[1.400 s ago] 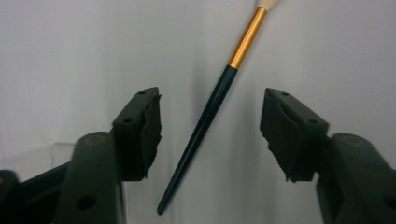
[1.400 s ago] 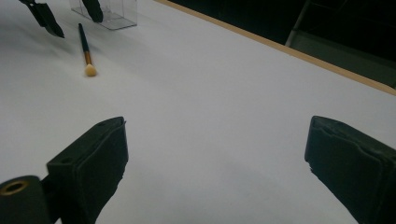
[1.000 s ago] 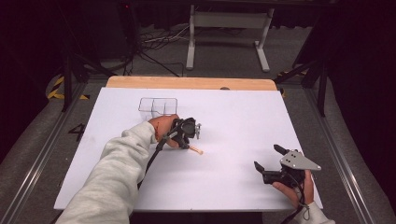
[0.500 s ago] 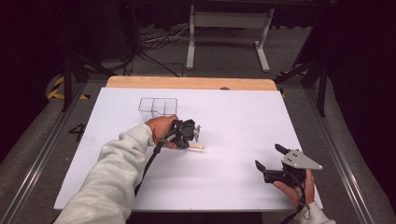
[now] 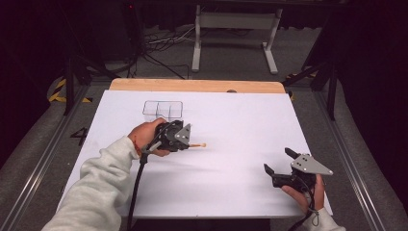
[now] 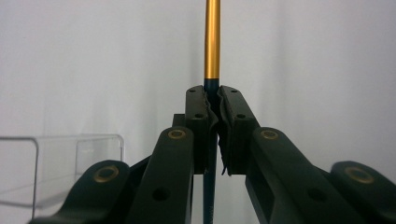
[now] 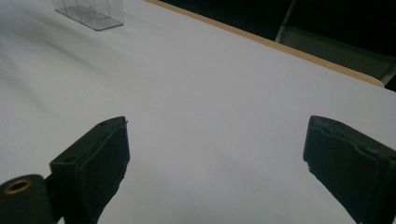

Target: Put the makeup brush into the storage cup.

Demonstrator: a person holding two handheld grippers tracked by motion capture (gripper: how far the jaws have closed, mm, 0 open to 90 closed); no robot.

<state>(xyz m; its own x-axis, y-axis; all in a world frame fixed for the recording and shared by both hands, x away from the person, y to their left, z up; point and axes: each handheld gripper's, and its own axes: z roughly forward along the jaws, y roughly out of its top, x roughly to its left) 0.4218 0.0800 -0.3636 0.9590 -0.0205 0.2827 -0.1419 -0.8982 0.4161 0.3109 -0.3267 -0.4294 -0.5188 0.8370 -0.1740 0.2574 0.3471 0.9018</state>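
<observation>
Well, left gripper (image 6: 212, 109) jaws pinching gold pen (image 6: 212, 39), right gripper (image 7: 217, 158) jaws spread, no writing legible

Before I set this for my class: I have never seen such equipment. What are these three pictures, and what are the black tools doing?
A person holds a hand-worked claw in each hand; there is no robot arm. The high view looks down on a white table. The other two pictures come from cameras riding on each claw. The left claw is shut on a thin stick, gold above and dark at the grip. The right claw is open, holding nothing, near the table's front right corner. A clear plastic box with compartments stands farther back.
</observation>
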